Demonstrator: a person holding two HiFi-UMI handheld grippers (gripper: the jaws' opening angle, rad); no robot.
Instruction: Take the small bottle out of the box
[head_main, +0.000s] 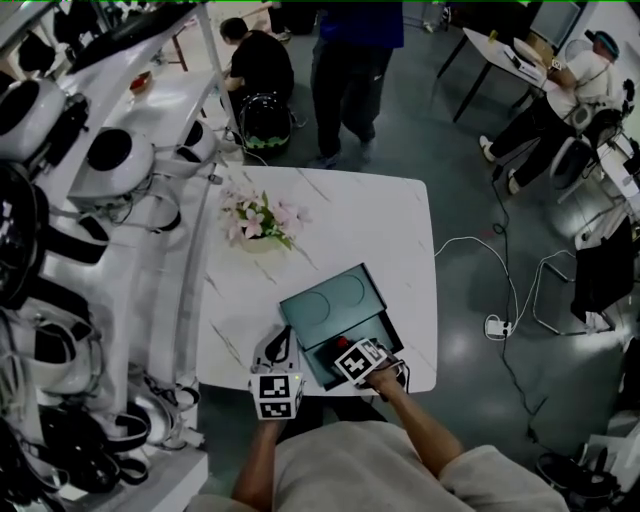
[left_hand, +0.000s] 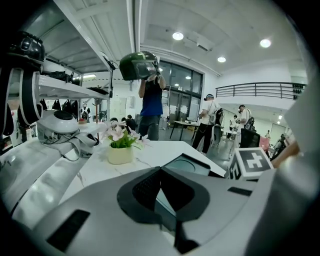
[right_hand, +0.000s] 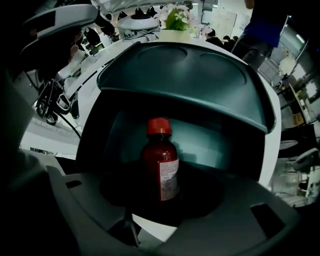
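Small bottle (right_hand: 161, 165): cylindrical, dark brown, red cap, white label with unreadable print. It stands upright at frame centre inside the smooth teal box (right_hand: 215, 145), between the spread right gripper (right_hand: 162, 202) jaws. Left gripper (left_hand: 160, 189) pressed together, empty.

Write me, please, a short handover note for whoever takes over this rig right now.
Left claw: shut, empty, over the table beside the box.
Right claw: open, inside the box, jaws either side of the small bottle, not gripping it.
Bottle: upright in the box; lid open.
Done: approach.
Left: close on the bottle, lift it out.
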